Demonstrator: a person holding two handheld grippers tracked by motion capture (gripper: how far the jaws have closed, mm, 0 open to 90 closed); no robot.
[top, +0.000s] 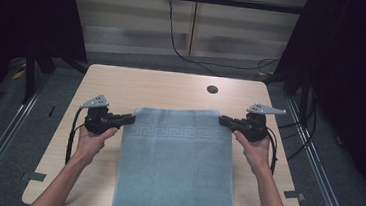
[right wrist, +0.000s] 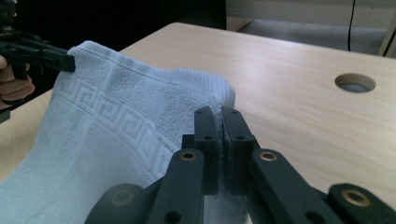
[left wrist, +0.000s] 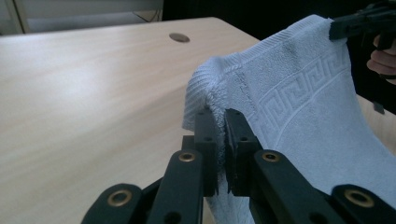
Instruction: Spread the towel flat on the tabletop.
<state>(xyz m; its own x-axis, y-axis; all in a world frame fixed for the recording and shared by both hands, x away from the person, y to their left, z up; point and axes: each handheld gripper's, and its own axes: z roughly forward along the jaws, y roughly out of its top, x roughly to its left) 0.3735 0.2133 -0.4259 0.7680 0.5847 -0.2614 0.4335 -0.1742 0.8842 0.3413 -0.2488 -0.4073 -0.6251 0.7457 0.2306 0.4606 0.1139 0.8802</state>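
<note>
High view first: no bins, bowls or boxes on show, so nothing sits inside anything. What's there is a light blue terry towel with a Greek-key border band (top: pixel 175 167) draped over the pale wooden table with rounded corners (top: pixel 167 89). The towel's far edge is lifted and stretched straight between the two claws, and the rest runs down toward 6 o'clock and hangs past the near table edge.

The left gripper (top: pixel 130 119) comes in from 9 o'clock and is pinched tight on the towel's far left corner. The right gripper (top: pixel 222 120) comes in from 3 o'clock and is clamped on the far right corner. Both are hand-held, forearms entering from the bottom.

Left gripper view: the black jaws stand nearly together with the towel corner bunched between them, cloth spilling off toward 3 o'clock, and the other claw is nipping the far corner up at 1 o'clock.

Right gripper view: same deal mirrored, jaws squeezed on a thin fold of the hem, towel spreading toward 9 o'clock and the other claw at 10 o'clock.

A small round cable hole in the tabletop (top: pixel 212 89) sits at 12 o'clock from the towel, well apart from it.
</note>
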